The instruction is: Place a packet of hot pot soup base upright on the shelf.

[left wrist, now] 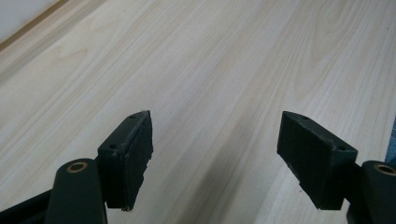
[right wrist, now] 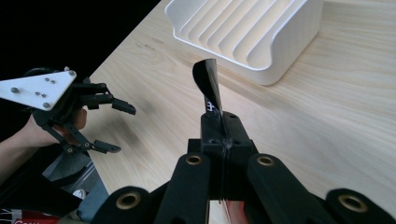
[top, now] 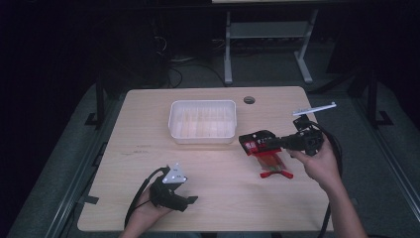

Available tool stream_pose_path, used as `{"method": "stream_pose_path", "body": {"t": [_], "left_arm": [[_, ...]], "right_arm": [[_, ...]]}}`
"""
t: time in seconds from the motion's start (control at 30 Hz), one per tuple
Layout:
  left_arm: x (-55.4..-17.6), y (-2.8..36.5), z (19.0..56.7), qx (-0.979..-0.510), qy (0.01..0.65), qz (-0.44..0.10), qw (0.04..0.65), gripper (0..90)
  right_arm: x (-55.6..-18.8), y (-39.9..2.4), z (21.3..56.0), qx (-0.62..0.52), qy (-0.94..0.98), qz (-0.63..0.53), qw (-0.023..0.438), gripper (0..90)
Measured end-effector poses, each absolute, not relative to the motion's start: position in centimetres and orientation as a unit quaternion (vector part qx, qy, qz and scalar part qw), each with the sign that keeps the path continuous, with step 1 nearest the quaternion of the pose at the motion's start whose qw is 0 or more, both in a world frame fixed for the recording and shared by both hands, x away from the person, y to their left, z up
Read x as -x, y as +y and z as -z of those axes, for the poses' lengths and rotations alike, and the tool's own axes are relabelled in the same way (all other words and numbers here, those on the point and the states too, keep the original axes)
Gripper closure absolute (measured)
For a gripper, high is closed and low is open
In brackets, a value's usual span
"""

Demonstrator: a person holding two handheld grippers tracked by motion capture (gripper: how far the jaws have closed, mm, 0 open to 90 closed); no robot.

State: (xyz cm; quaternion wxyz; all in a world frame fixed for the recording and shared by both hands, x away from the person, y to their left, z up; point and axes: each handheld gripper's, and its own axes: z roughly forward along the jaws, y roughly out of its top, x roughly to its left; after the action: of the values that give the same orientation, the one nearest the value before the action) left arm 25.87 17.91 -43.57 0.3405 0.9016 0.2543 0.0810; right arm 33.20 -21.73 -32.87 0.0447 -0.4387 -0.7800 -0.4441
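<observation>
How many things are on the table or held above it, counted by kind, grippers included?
Grippers: 2, the left gripper and the right gripper
White ribbed tray: 1
Red and black packet, pinched by the right gripper: 1
Total: 4

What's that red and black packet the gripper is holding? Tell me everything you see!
The packet is a flat pack with a red and black card top and a clear part showing something orange-red. The right gripper is shut on its thin top edge, which curls up above the fingers. From above, the pack hangs by the white tray, over a red piece on the table.
</observation>
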Motion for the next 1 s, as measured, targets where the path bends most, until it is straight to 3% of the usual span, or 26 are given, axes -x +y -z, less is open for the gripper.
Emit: {"method": "stream_pose_path", "body": {"t": [1.0], "left_arm": [[-25.9,20.3,43.3,-0.889,0.279,-0.09,0.352,24.6]], "right_arm": [[-37.0,-16.5,30.3,0.433,-0.786,0.439,0.052,89.2]]}}
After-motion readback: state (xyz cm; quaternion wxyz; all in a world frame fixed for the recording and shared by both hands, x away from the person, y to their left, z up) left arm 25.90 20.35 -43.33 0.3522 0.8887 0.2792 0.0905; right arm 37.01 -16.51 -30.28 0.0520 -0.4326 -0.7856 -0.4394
